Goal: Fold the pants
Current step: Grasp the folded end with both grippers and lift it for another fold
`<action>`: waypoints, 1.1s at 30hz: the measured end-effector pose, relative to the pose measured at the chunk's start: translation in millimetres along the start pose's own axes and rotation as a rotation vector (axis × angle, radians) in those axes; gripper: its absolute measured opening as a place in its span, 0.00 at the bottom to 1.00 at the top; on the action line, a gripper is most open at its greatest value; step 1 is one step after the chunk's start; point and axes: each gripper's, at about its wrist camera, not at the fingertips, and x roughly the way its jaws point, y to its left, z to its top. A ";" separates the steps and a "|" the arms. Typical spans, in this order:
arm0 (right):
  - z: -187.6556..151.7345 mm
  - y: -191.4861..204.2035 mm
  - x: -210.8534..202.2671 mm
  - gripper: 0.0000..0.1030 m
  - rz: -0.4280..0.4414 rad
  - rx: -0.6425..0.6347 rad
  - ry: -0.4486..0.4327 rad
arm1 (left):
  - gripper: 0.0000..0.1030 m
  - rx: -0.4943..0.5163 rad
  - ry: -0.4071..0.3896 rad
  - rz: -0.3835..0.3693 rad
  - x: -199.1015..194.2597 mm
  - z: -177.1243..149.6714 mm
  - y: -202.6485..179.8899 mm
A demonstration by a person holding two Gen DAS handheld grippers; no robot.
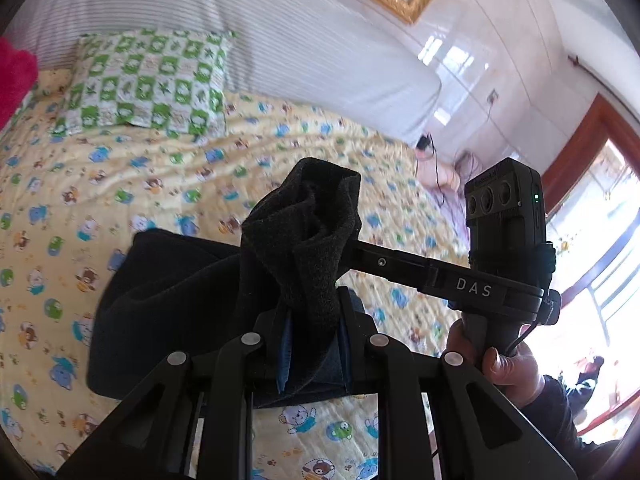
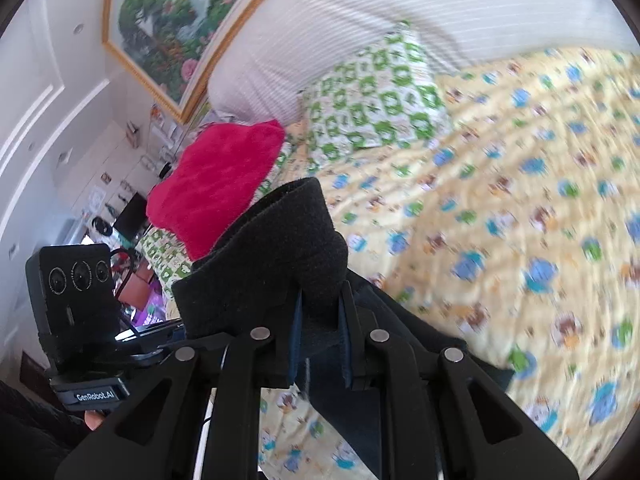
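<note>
Black fleece pants (image 1: 168, 300) hang above a yellow cartoon-print bed. My left gripper (image 1: 314, 332) is shut on a bunched edge of the pants, which sticks up between the blue pads. My right gripper (image 2: 320, 320) is shut on another thick edge of the same pants (image 2: 280, 256), held above the bed. In the left wrist view the right gripper's body (image 1: 480, 280) and the hand holding it show at right, close by. In the right wrist view the left gripper's camera block (image 2: 76, 288) shows at left.
The yellow bedsheet (image 1: 120, 184) spreads below both grippers. A green-checked pillow (image 1: 148, 84) lies against the white striped headboard (image 1: 280, 32). A bright pink cloth (image 2: 216, 184) lies near the pillow. A window and door frame (image 1: 592, 184) stand at right.
</note>
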 end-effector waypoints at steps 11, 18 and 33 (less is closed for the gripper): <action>-29.9 -36.3 -1.4 0.22 -0.070 0.061 -0.004 | 0.20 0.072 0.067 0.020 33.9 -15.7 -8.4; -41.8 -48.4 -26.8 0.22 -0.082 0.110 -0.051 | 0.28 0.121 0.086 0.027 41.0 -24.6 -19.2; -73.1 -48.5 -58.9 0.39 -0.144 0.207 -0.107 | 0.54 0.141 0.126 -0.064 31.9 -44.4 -23.4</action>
